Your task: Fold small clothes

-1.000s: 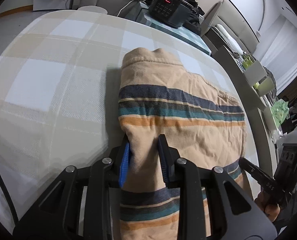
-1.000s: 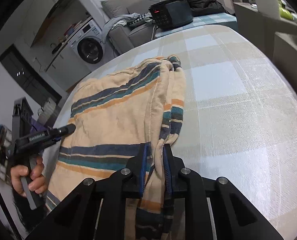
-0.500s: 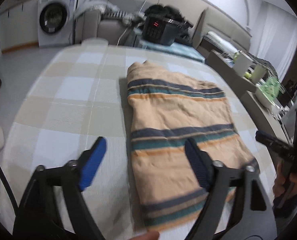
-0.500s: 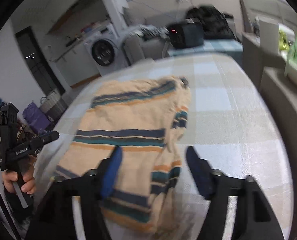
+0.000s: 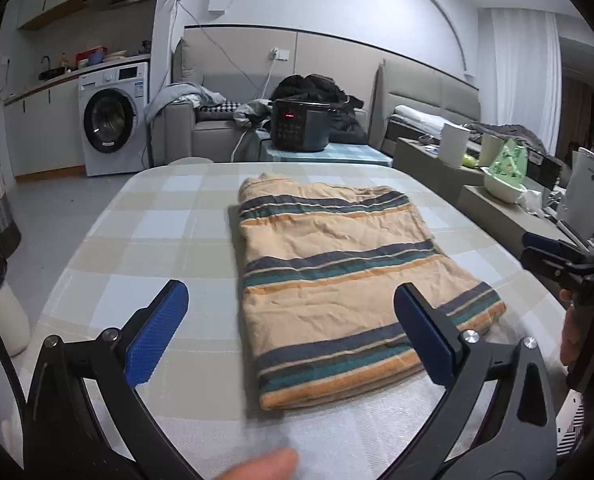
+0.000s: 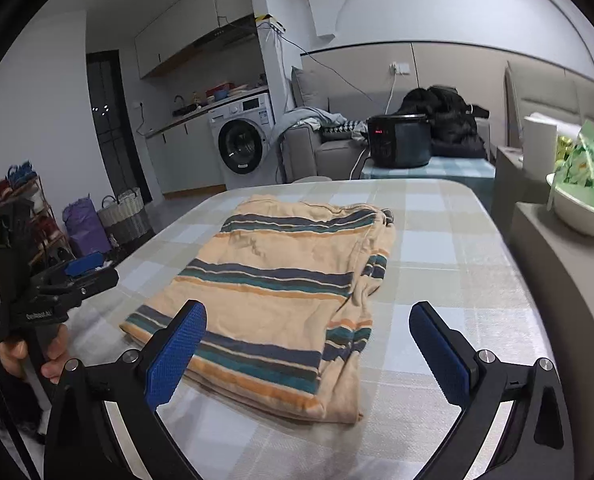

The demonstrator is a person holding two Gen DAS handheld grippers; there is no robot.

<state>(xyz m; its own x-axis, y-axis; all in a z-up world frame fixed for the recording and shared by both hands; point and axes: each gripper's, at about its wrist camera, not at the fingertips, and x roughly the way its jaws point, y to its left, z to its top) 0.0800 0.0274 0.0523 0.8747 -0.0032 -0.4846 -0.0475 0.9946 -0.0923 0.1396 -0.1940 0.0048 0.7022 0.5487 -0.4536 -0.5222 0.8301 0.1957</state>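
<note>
A folded tan garment with blue, teal and orange stripes (image 5: 337,260) (image 6: 289,264) lies flat on the checked tablecloth (image 5: 137,240) (image 6: 437,260). My left gripper (image 5: 291,294) hovers in front of its near left edge; its jaws are opening, wide apart, and nothing is between the blue pads. My right gripper (image 6: 309,312) hangs over the garment's near right corner; its jaws are opening too and hold nothing. Each gripper also shows in the other's view, the right gripper (image 5: 553,260) at the right edge and the left gripper (image 6: 77,276) at the left, held by a hand.
Beyond the table's far edge stands a black cooker (image 5: 299,126) on a low table, with a sofa and a washing machine (image 5: 111,120) behind. On the right is a grey ledge with a white bowl (image 6: 577,208). Baskets (image 6: 125,212) stand on the floor at left.
Both grippers let go of the garment's near edge, opened wide and drew back and up. The garment now lies flat and folded on the table.
</note>
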